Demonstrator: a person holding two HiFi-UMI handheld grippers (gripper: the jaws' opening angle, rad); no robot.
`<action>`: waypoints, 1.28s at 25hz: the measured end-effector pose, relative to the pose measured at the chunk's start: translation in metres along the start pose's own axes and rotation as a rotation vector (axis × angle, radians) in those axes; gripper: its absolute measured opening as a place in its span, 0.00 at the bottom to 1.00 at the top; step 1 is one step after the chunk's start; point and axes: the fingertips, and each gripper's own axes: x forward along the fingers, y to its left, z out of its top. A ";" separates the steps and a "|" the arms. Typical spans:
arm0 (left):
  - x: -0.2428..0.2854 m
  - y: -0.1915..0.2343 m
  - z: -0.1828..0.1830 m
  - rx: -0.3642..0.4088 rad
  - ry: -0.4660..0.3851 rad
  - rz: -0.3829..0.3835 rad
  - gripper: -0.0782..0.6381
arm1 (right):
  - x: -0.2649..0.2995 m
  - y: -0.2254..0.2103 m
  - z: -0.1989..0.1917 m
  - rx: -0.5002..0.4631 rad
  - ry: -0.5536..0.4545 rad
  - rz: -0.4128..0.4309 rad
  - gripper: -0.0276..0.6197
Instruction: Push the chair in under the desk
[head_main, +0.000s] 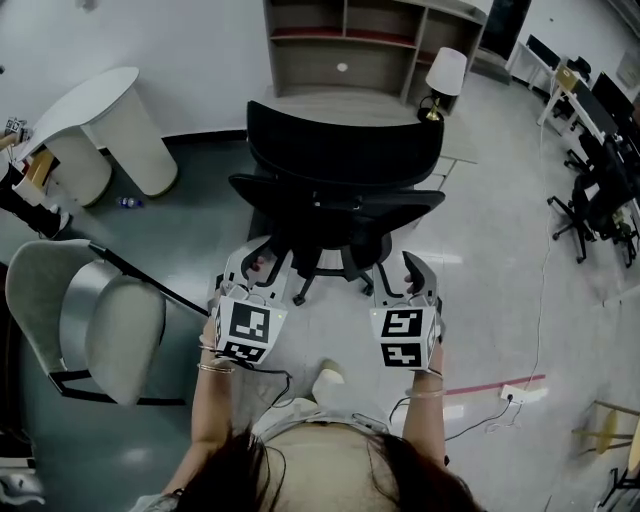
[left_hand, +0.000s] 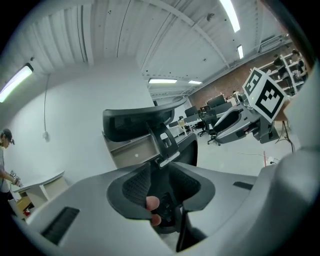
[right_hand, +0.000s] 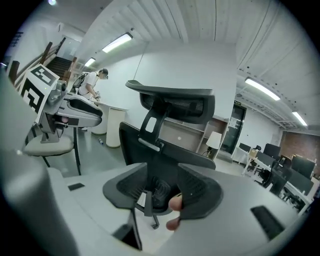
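Pale office floor (head_main: 480, 300) carries a black mesh office chair (head_main: 340, 170), which stands just before the near edge of the desk (head_main: 330, 108) with its backrest turned toward the person. From the head view the top of the backrest overlaps that near edge; whether the seat reaches under the desk cannot be told. A shelf unit (head_main: 350, 40) rises at the desk's far edge and a white-shaded lamp (head_main: 445, 75) stands at its right end.

The left gripper (head_main: 258, 268) and the right gripper (head_main: 402, 278) are held side by side behind the chair, level with each other, one toward each side of the backrest. In the left gripper view the fingers (left_hand: 132, 187) stand partly apart and press on nothing; the chair's back shows beyond the gap. The right gripper's fingers (right_hand: 200, 187) stand wider apart, also empty, with the chair's base visible through the gap.

A grey lounge chair (head_main: 110, 320) sits near the floor's left side, with a white rounded table (head_main: 100, 120) beyond it
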 end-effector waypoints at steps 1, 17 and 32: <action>-0.006 -0.002 0.001 -0.007 -0.003 0.003 0.27 | -0.005 0.003 0.000 0.002 0.000 0.000 0.35; -0.102 -0.023 0.007 -0.062 -0.064 0.039 0.18 | -0.084 0.055 0.002 0.053 -0.061 -0.012 0.27; -0.166 -0.039 0.006 -0.110 -0.126 0.041 0.14 | -0.139 0.088 -0.003 0.045 -0.091 -0.060 0.19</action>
